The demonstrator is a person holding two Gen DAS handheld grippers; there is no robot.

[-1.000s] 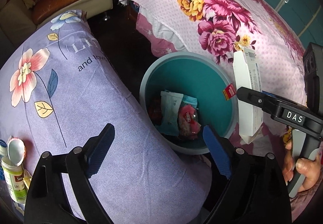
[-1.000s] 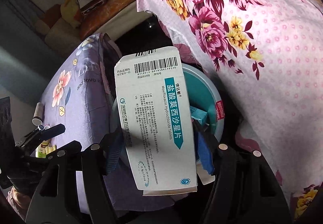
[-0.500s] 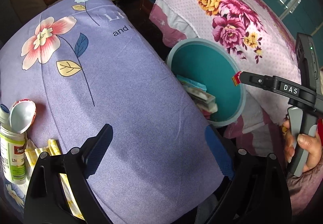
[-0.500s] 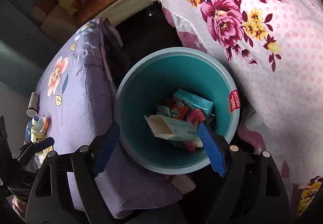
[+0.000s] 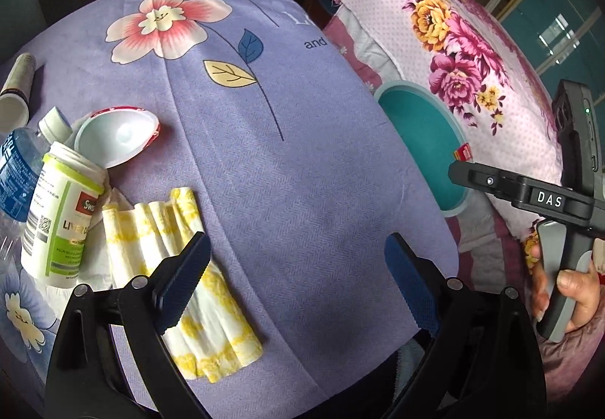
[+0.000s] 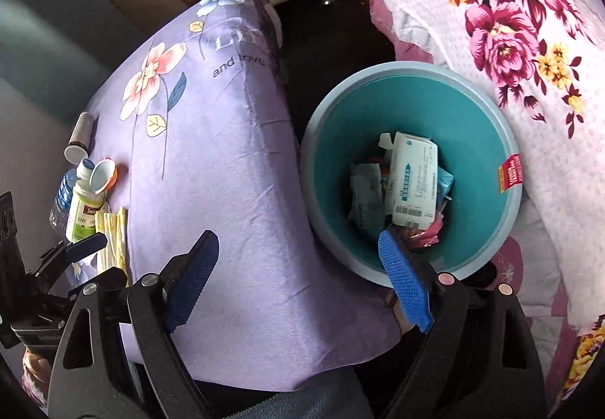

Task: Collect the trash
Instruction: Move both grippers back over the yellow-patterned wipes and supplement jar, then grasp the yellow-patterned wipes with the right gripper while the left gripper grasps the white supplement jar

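Nearest the left tool (image 5: 295, 286), whose blue-padded fingers are spread and hold nothing, lies a crumpled white-and-yellow paper napkin (image 5: 181, 268) on the lilac flower-print cloth of the desk (image 5: 302, 162), its near end just under the left finger. This looks like the step of reaching for the next piece of trash; the next move likely calls for lowering the fingers astride the napkin and pinching its soft folds. Just beyond stand a white green-labelled supplement bottle (image 5: 60, 215), a white foil-lid cup (image 5: 117, 139) and a clear water bottle (image 5: 15, 173). The right tool (image 6: 302, 279) is spread and empty too, near the round teal waste bin (image 6: 506, 230), where a white medicine carton (image 6: 414, 179) rests atop wrappers.
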